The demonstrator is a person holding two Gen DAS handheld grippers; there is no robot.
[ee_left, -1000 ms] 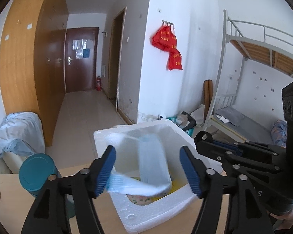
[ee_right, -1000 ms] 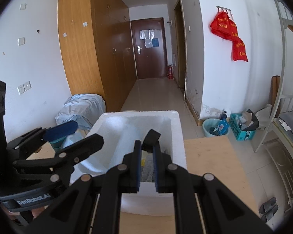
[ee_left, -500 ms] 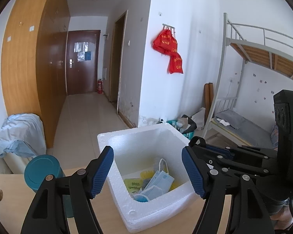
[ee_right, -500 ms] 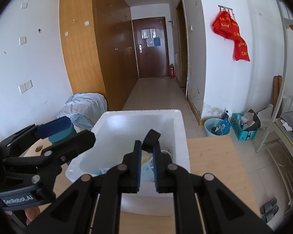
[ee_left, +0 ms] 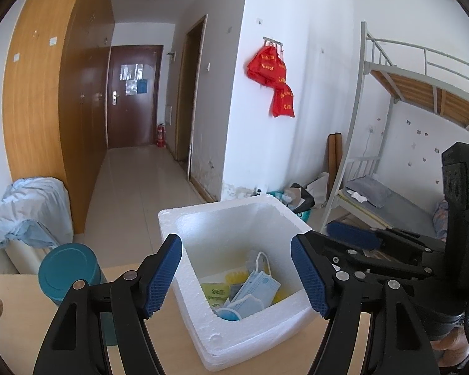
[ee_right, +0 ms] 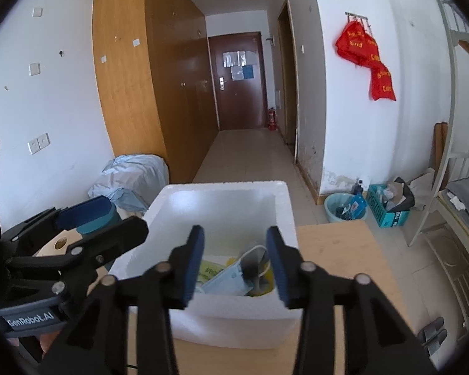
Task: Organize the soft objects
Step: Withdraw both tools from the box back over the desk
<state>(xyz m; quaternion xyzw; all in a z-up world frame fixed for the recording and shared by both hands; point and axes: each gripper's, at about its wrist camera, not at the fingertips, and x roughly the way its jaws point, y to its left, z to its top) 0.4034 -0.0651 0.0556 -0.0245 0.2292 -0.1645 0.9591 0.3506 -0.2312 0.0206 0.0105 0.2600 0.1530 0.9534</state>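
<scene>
Left wrist view: left gripper spread wide and empty, poised over the near left corner of the white foam box on the wooden table. Blue face masks piled loose on the box floor, on top of a green packet and something yellow. Teal jar just left of the box, on the table. Right gripper visible at the right edge, above the box's right wall.

Right wrist view: right gripper with jaws opening, nothing pinched between them, masks lying below in the box. Dark cloth-like piece there too, too blurred to name.

Judged as a release step, best done by parting fully before lifting, so no ear loop snags a pad. Worth keeping both tools clear of the brittle foam rim, and rising straight up rather than dragging sideways across the pile.
</scene>
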